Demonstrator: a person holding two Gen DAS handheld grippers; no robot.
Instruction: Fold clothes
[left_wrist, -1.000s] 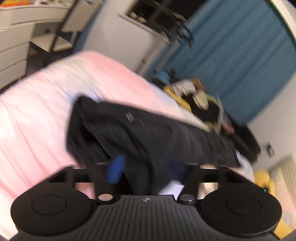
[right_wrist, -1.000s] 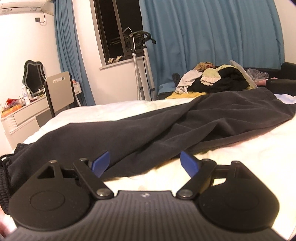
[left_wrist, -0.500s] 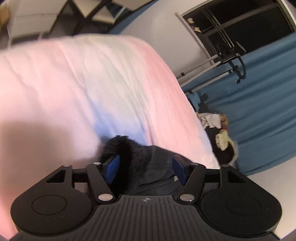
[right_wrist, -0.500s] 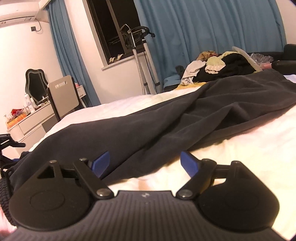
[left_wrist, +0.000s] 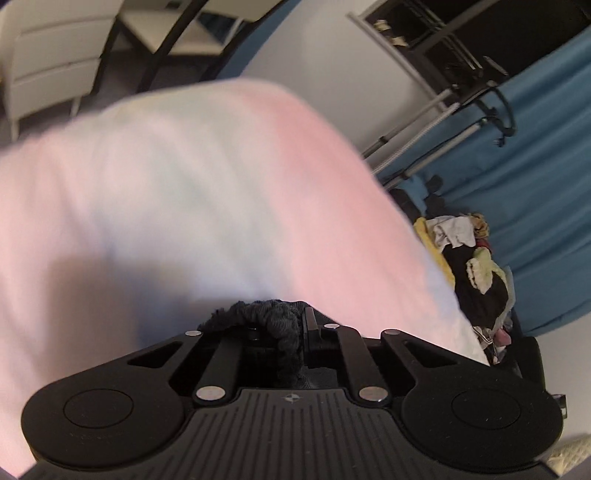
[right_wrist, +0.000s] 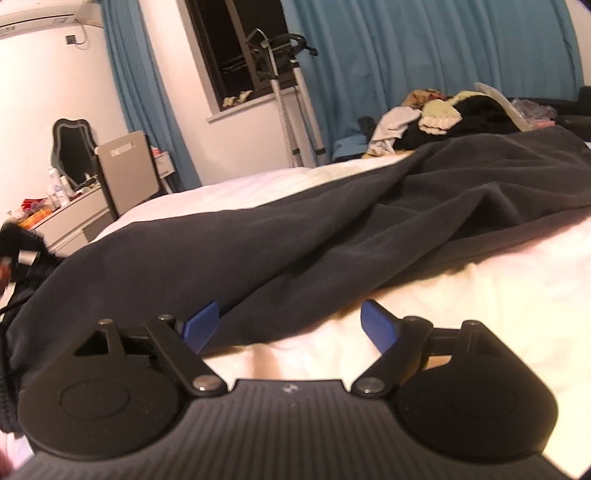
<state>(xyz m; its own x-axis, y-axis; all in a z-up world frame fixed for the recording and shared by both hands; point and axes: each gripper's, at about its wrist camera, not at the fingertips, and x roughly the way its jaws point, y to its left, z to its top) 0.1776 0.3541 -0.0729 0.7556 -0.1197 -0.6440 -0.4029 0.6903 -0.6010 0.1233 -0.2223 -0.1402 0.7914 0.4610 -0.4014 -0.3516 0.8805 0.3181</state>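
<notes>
A long dark garment lies spread across the pale bed in the right wrist view, running from lower left to upper right. My right gripper is open, low over the bed at the garment's near edge, its left blue pad against the cloth. My left gripper is shut on a bunched ribbed edge of the dark garment; its pads are hidden by the cloth. The bed fills the left wrist view beyond it.
A heap of mixed clothes lies at the far end of the bed before blue curtains. A garment steamer stand, a chair and a dresser with a mirror stand to the left.
My left gripper closed on the garment's ribbed edge, having been open around it. My right gripper edged closer to the garment's near edge and stayed open.
</notes>
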